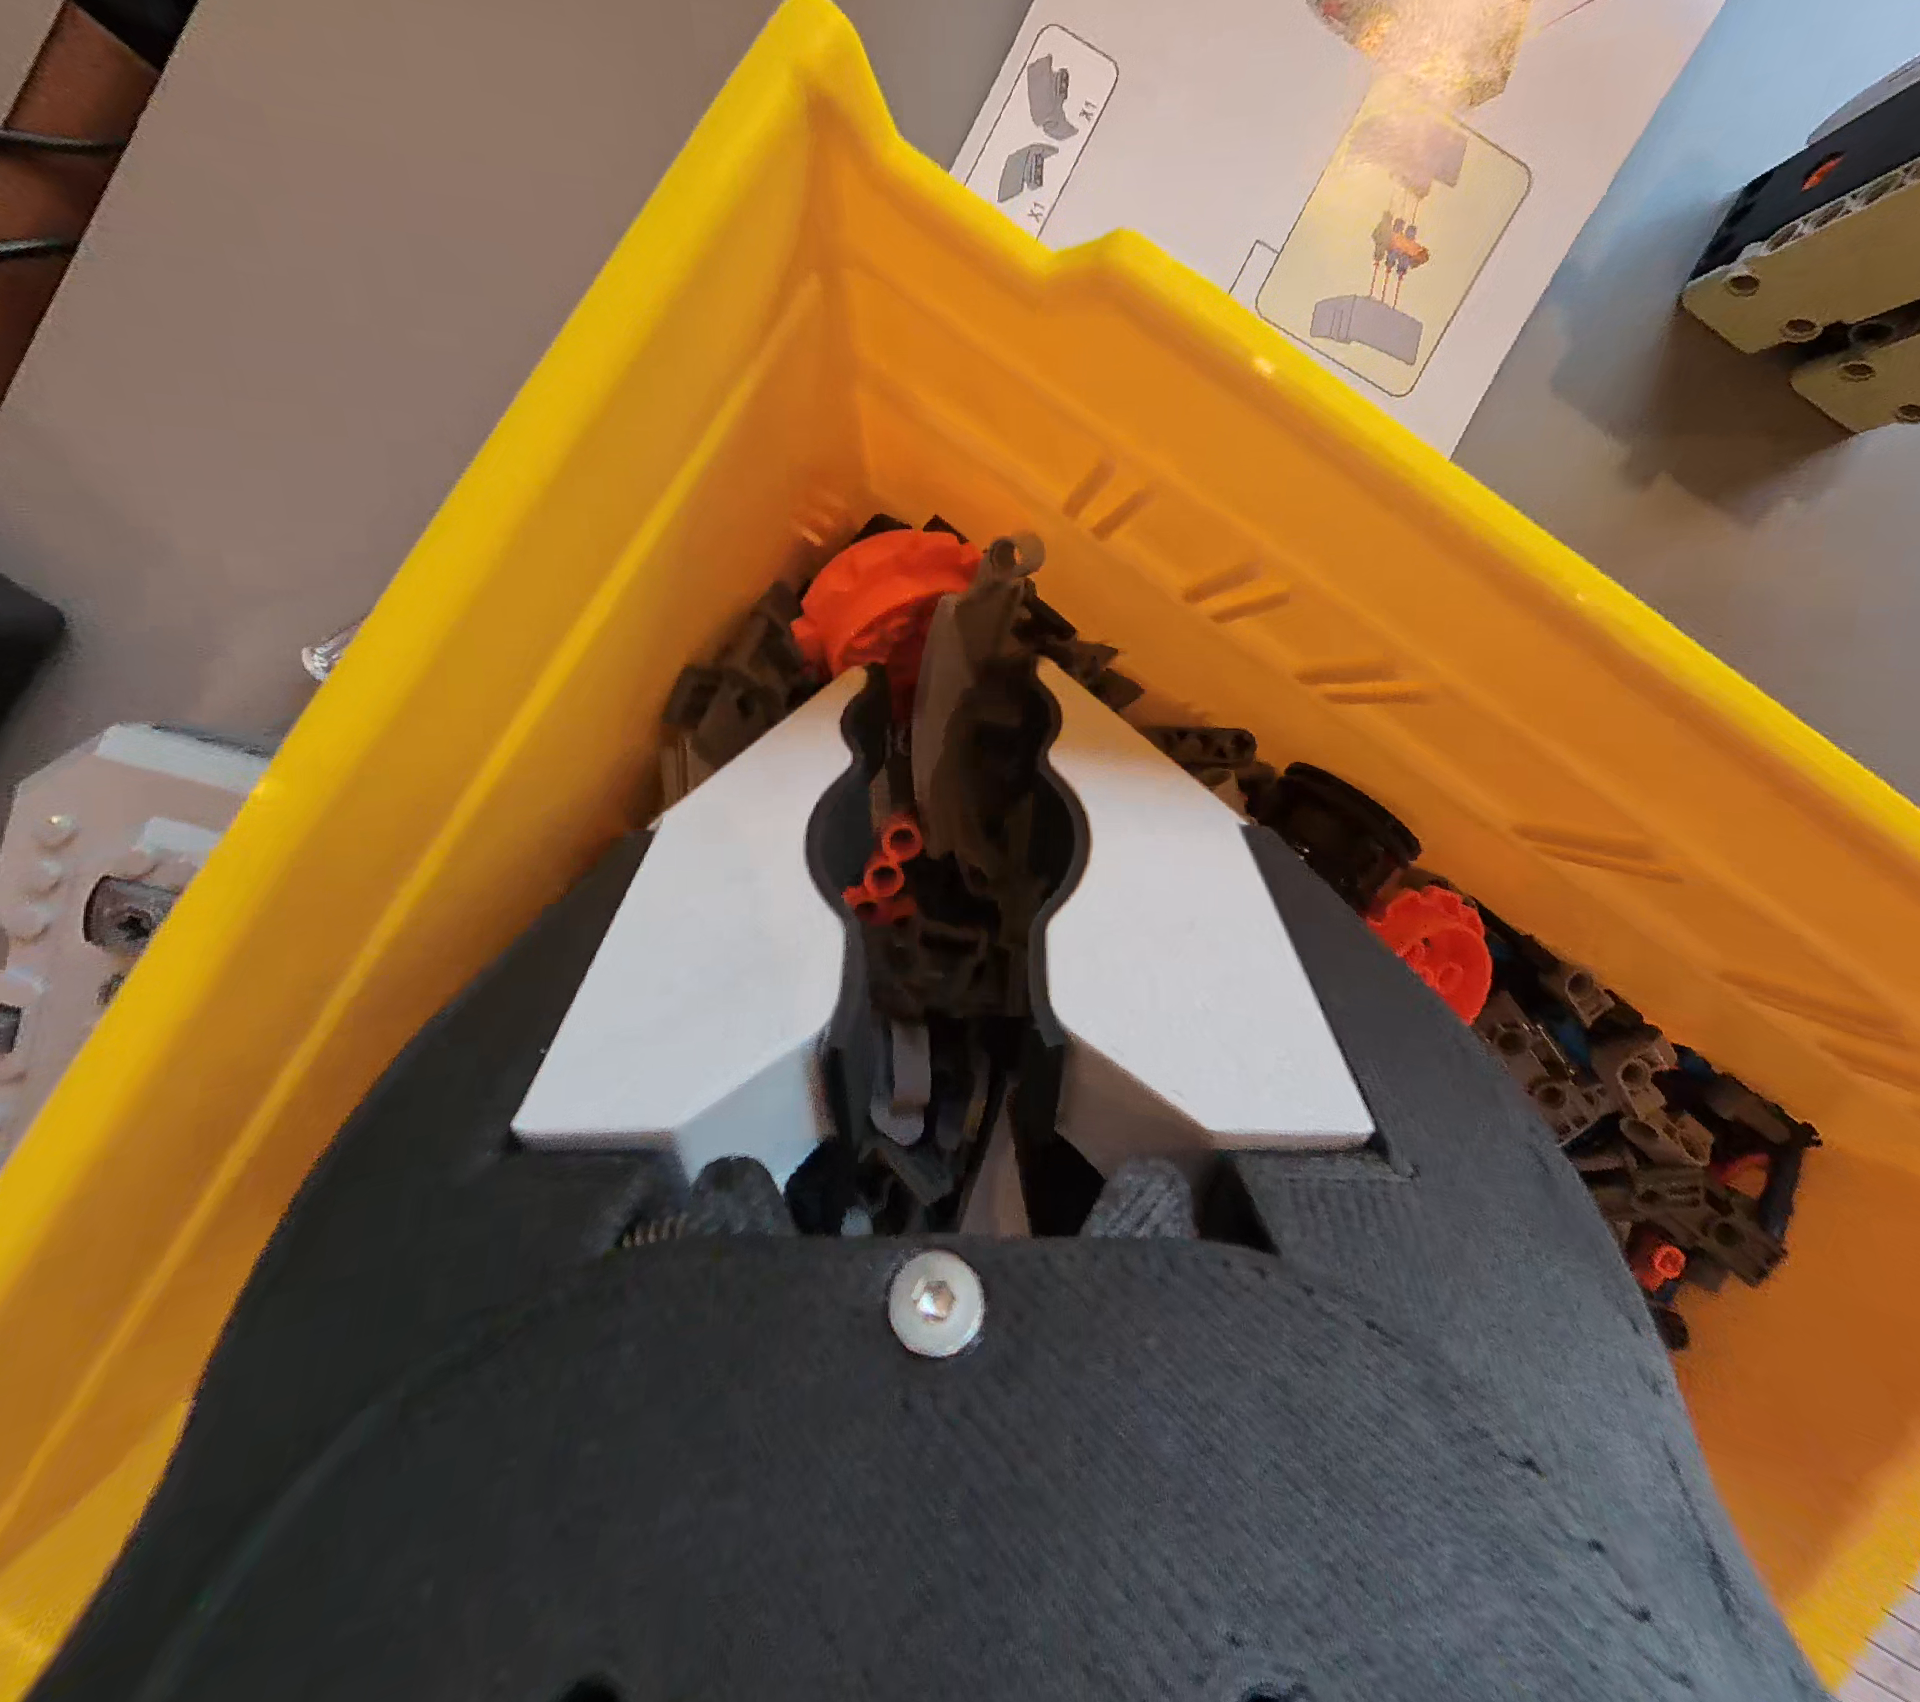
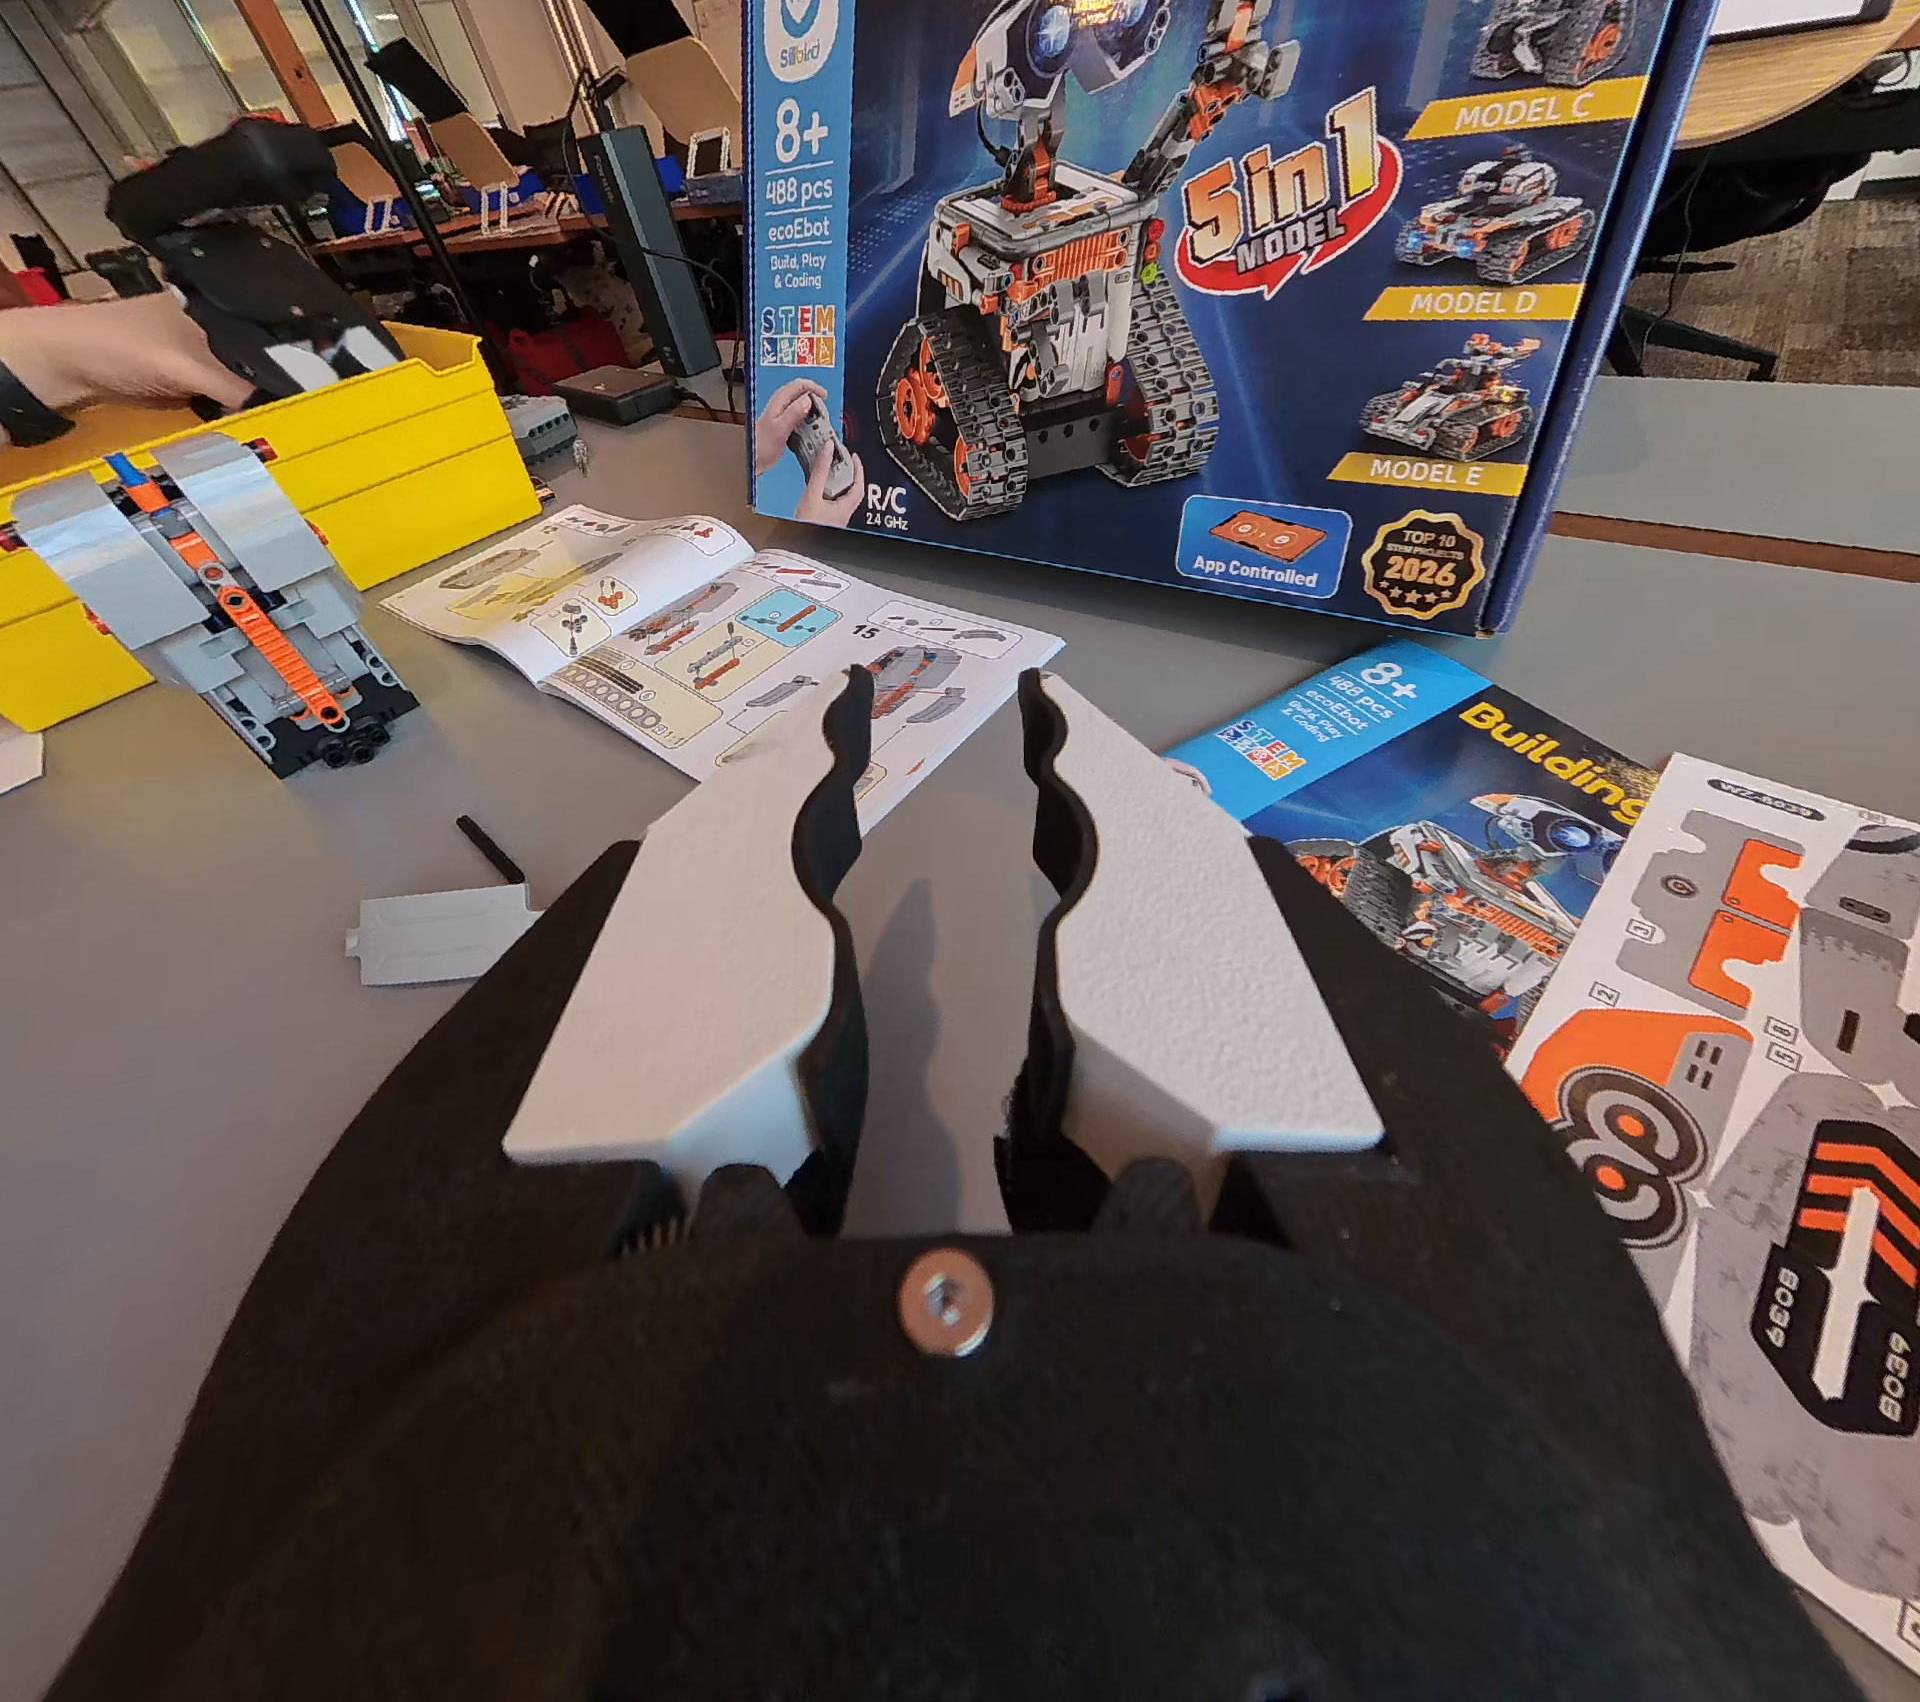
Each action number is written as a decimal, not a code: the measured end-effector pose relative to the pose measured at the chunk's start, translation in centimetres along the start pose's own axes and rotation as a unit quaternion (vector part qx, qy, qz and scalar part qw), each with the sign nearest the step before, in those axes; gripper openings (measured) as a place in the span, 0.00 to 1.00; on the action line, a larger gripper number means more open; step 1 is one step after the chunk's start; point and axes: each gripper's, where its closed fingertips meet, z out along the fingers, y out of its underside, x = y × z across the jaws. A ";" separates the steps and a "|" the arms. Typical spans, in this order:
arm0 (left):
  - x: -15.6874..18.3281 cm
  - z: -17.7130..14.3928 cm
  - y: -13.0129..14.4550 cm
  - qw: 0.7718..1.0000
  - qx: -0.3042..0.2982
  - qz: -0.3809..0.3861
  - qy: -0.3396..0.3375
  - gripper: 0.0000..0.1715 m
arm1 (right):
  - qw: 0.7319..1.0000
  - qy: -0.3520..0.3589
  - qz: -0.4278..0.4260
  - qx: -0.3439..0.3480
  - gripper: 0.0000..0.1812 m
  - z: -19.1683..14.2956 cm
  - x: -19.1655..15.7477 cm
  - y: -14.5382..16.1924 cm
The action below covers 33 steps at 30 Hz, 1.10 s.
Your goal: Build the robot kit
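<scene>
Left gripper [image 1: 945, 676] clamped on grey curved piece [image 1: 961, 717] in yellow bin [image 1: 1143, 364] corner | right gripper [image 2: 940, 696] fingers apart above bench [image 2: 260, 1081] | lift straight, clearing bin wall.

Black gripper [image 2: 940, 696], white fingers [image 2: 707, 956], silver screw [image 2: 943, 1306]

Printed writing w/ large title lettering, numerals, small badges & logos covers the front of the big blue cardboard kit box [image 2: 1195, 218] standing on the grey counter [image 2: 208, 977]; not copied here. Similar print is on the blue glossy booklet cover [image 2: 1434, 800] lying in front of it. The open white instruction booklet [image 1: 1351, 94] [image 2: 727, 624] bears step nos. & part-count marks, and the grey-orange sticker sheet [image 2: 1766, 1081] has small nos. & codes.
</scene>
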 end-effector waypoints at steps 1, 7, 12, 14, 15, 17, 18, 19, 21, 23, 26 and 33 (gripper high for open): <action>0.0 0.1 0.0 1.000 0.001 0.000 0.004 0.13 | 1.000 -0.001 0.000 -0.001 0.15 0.0 0.0 0.0; -0.3 -1.8 0.2 0.999 0.028 0.002 -0.017 0.00 | 1.000 -0.007 -0.002 -0.004 0.15 0.2 -0.4 0.1; -0.6 -6.0 0.0 0.992 0.101 -0.028 -0.069 0.00 | 1.000 -0.014 0.001 0.001 0.15 0.3 -0.7 -0.1; -0.2 -8.4 -0.5 0.984 0.143 -0.039 -0.097 0.00 | 1.000 -0.017 0.001 0.003 0.15 0.3 -0.9 -0.3; 0.4 -9.7 -0.9 0.979 0.167 -0.043 -0.108 0.00 | 1.000 -0.019 0.001 0.005 0.15 0.3 -1.1 -0.4; 2.6 -12.3 -2.1 0.967 0.215 -0.042 -0.129 0.00 | 1.000 -0.023 0.000 0.011 0.15 0.2 -1.4 -0.6; 3.9 -13.4 -2.7 0.961 0.232 -0.036 -0.145 0.00 | 1.000 -0.027 -0.001 0.013 0.15 0.1 -1.6 -0.8; 5.6 -14.3 -3.3 0.956 0.241 -0.024 -0.163 0.00 | 0.999 -0.029 -0.002 0.016 0.15 0.1 -1.9 -0.9; 9.0 -15.4 -4.3 0.944 0.246 0.008 -0.218 0.00 | 0.999 -0.036 -0.004 0.022 0.15 -0.1 -2.4 -1.3; 12.4 -15.4 -5.2 0.928 0.244 0.032 -0.280 0.00 | 0.999 -0.043 -0.007 0.028 0.15 -0.3 -3.0 -1.6; 18.3 -12.0 -7.0 0.923 0.225 0.062 -0.307 0.00 | 0.998 -0.047 -0.021 0.035 0.15 -0.6 -3.7 -2.2; 28.5 0.8 -13.6 0.900 0.114 0.229 -0.353 0.00 | 0.997 -0.051 -0.017 0.051 0.15 -1.3 -4.0 -3.3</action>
